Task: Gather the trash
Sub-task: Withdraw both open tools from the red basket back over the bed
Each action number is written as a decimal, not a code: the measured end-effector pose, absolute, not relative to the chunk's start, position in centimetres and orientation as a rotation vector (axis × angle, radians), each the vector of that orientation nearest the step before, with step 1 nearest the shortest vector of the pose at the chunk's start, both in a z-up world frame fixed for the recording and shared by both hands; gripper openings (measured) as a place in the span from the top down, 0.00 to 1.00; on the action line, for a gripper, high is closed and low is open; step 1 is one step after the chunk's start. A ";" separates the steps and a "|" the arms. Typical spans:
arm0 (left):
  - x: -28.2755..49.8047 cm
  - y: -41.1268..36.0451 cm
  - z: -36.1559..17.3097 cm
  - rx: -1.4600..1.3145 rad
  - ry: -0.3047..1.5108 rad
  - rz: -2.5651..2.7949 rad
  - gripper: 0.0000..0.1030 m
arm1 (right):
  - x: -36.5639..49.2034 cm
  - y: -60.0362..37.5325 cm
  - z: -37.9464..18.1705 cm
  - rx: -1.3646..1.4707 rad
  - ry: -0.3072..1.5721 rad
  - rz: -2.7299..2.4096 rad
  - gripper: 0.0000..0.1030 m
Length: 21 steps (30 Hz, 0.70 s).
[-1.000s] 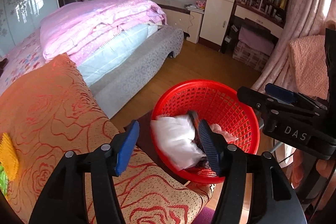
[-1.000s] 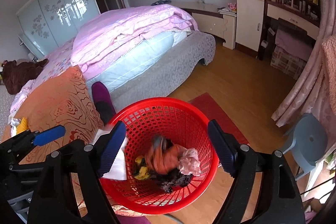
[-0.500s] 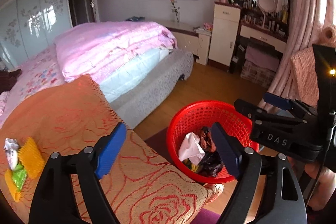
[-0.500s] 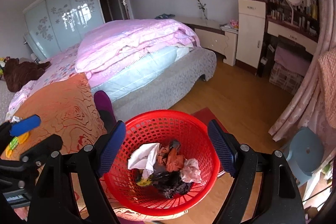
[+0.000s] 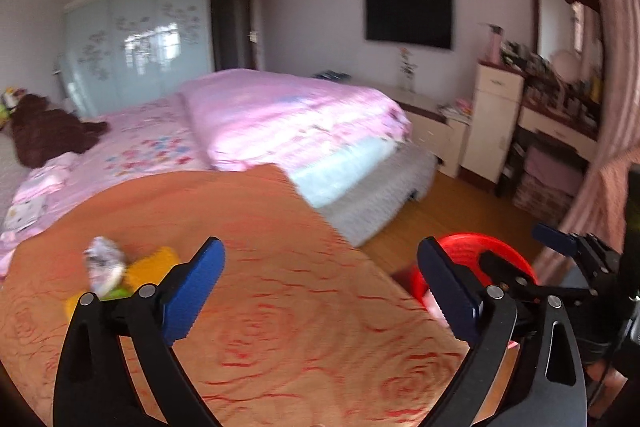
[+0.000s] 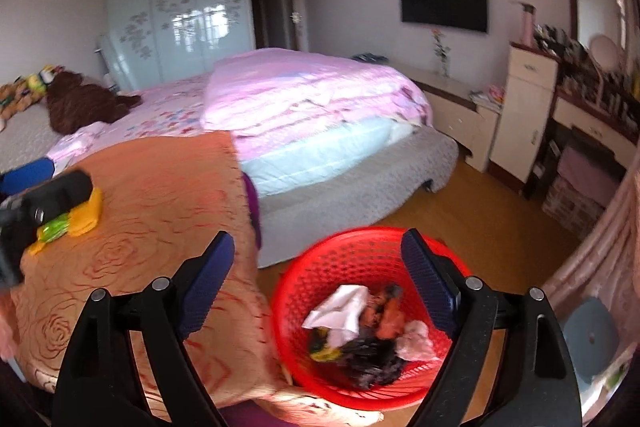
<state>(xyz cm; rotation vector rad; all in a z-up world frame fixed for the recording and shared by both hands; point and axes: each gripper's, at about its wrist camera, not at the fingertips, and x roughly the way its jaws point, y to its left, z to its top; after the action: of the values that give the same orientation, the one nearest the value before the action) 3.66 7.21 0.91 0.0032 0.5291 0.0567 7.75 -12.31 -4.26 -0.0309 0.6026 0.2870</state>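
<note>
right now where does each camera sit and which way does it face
Left wrist: on the left gripper, facing the orange rose-patterned cover; own blue-padded fingers open, right gripper at the right edge.
Right wrist: on the right gripper, above the red plastic mesh basket of trash; left gripper at the left edge.
Shared: cover, basket, yellow sponge.

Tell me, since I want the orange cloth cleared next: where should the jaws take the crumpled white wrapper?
Grip the crumpled white wrapper across its raised, bunched top, coming from above. It stands proud of the orange cloth and leans against the yellow pieces, so a side approach would probably snag those. The image is blurred; finer detail is unclear.
</note>
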 end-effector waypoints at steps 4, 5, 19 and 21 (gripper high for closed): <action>2.6 11.0 1.3 -0.035 0.526 0.146 0.08 | 6.8 -10.6 -3.0 -0.037 0.545 0.322 0.12; 2.4 12.1 1.2 -0.048 0.535 0.162 0.08 | 6.5 -10.1 -2.7 -0.047 0.534 0.335 0.11; -0.5 29.2 -1.8 -0.301 0.694 0.525 0.08 | 5.7 -5.1 -1.7 -0.070 0.562 0.475 0.11; -0.6 31.0 -2.5 -0.360 0.731 0.550 0.09 | 5.5 -4.9 -1.9 -0.072 0.567 0.480 0.11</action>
<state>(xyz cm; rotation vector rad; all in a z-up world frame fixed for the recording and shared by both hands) -0.56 30.98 -2.54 -0.3602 0.7311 0.5499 5.54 -4.94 -1.89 -0.0725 0.5674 0.4803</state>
